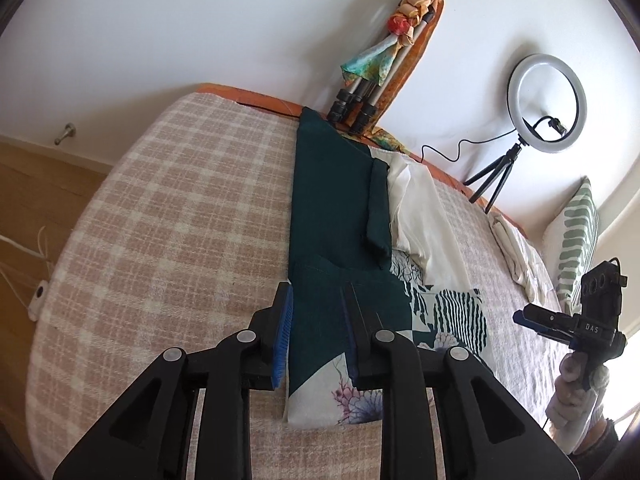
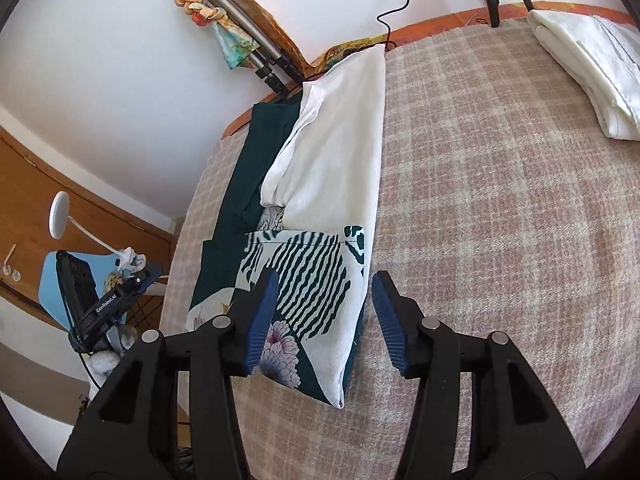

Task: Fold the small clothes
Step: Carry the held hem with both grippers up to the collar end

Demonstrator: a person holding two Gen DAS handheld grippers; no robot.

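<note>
Left wrist view: left gripper (image 1: 316, 320) hovers over the near end of the garment (image 1: 336, 208), jaws a narrow gap apart, dark green cloth showing between them, pads not pressing on it.
Right wrist view: right gripper (image 2: 324, 320) has its jaws standing wide, straddling the garment's (image 2: 320, 280) striped near edge, gripping nothing.
Garment, place: lying lengthwise on the bed (image 1: 160, 208), folded into a long narrow strip that runs toward the far edge by the wall.
Garment, look: dark teal panel on one side, cream-white panel beside it, and a printed near end with wavy teal stripes and a pale purple flower.
Garment, texture: thin, soft woven cloth, lightly creased, side edges straight, one folded sleeve lying flat on the green half.
Bed cover: pink and cream checked blanket (image 2: 500, 200), fuzzy, wool-like.
Folded pile: white cloth (image 2: 580, 72) stacked at the far right corner, well apart from the garment.
Other hand: gloved hand (image 1: 576, 384) holding the right gripper, seen off to the side.
Background: ring light (image 1: 546, 104) on a small black tripod against the white wall.
</note>
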